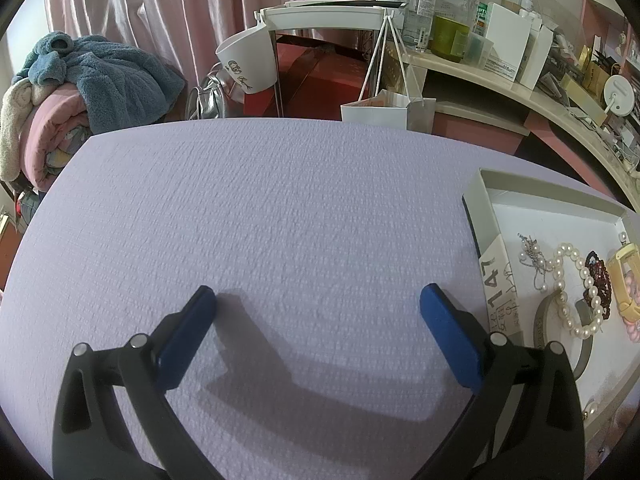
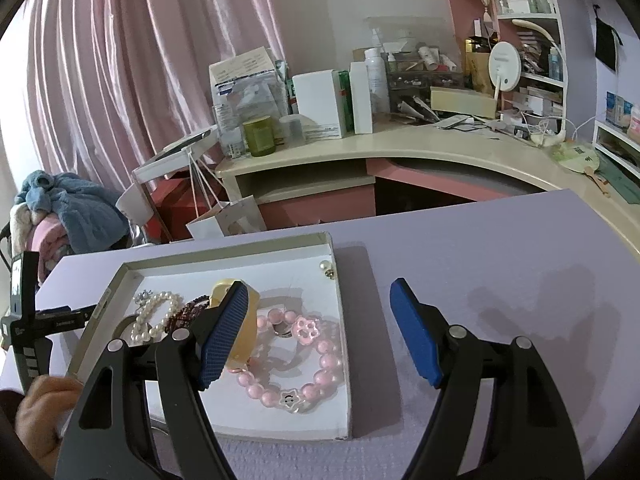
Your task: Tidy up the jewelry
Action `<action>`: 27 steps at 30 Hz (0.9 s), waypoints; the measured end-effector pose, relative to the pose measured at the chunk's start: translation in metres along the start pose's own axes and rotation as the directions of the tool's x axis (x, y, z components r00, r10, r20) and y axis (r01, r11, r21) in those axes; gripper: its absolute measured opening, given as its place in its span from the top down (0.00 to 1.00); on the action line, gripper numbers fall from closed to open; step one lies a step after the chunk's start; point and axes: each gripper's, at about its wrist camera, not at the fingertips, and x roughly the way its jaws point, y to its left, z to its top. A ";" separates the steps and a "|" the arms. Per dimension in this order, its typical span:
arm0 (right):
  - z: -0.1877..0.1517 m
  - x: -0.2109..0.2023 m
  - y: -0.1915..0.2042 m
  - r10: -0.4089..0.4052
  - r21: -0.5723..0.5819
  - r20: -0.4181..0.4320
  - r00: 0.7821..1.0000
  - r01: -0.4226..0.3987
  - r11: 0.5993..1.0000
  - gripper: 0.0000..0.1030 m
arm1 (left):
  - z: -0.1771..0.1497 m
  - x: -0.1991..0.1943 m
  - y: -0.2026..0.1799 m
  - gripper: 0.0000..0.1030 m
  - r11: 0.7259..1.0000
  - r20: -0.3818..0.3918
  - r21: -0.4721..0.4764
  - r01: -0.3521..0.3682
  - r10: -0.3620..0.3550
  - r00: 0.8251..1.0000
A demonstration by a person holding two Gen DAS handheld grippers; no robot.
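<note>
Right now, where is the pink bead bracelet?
In the right wrist view, the pink bead bracelet lies in the white tray, at its right side, beside the yellow bangle.

I see a lilac ribbed tablecloth (image 1: 280,208) under the white shallow cardboard tray (image 2: 340,308). In it lie a white pearl bracelet (image 2: 154,316), a dark red bead bracelet (image 2: 188,312), a pale yellow bangle (image 2: 244,336) and a pink bead bracelet (image 2: 320,376). My gripper pads (image 2: 416,336) are blue.

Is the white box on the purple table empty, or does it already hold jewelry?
Not empty. The white box holds a pearl bracelet, a pink bead bracelet, a dark red bracelet and more.
</note>
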 end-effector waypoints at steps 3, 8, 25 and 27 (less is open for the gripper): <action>-0.001 -0.001 0.003 0.001 -0.017 0.005 1.000 0.000 1.000 0.27 | 0.000 0.000 0.000 0.02 1.000 0.000 0.000 0.000 0.000 1.000; -0.003 0.000 0.003 0.007 -0.022 0.002 1.000 -0.007 1.000 0.27 | 0.000 0.000 0.000 0.02 1.000 0.000 0.000 0.000 0.000 1.000; -0.005 0.002 0.001 0.001 -0.024 -0.001 1.000 -0.001 1.000 0.27 | 0.000 0.000 -0.001 0.02 1.000 0.000 0.000 0.000 0.000 1.000; -0.005 0.001 0.000 0.000 -0.023 -0.001 1.000 0.000 1.000 0.27 | 0.000 0.000 0.000 0.02 1.000 0.000 0.000 0.000 0.000 1.000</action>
